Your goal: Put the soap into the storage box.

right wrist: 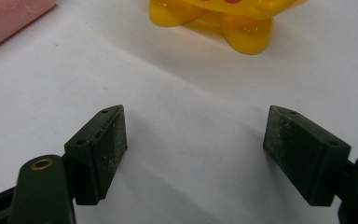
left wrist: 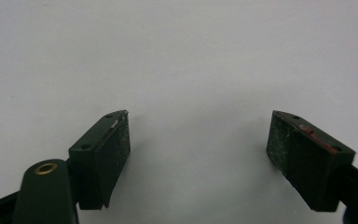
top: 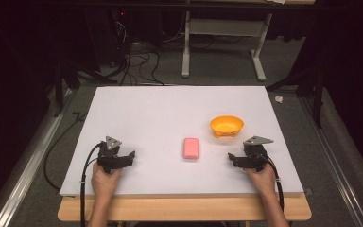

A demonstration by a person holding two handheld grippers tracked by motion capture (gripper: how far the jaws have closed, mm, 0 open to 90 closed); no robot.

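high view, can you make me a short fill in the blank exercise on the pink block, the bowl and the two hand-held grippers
1. The pink block lies on the white table between the left hand-held gripper and the ____ hand-held gripper.
2. The colour of the bowl is ____.
3. The jaws of both hand-held grippers stand ____, with nothing between them.
4. Of the two hand-held grippers, the bowl sits nearer the ____ one.

Missing words: right; orange; open; right
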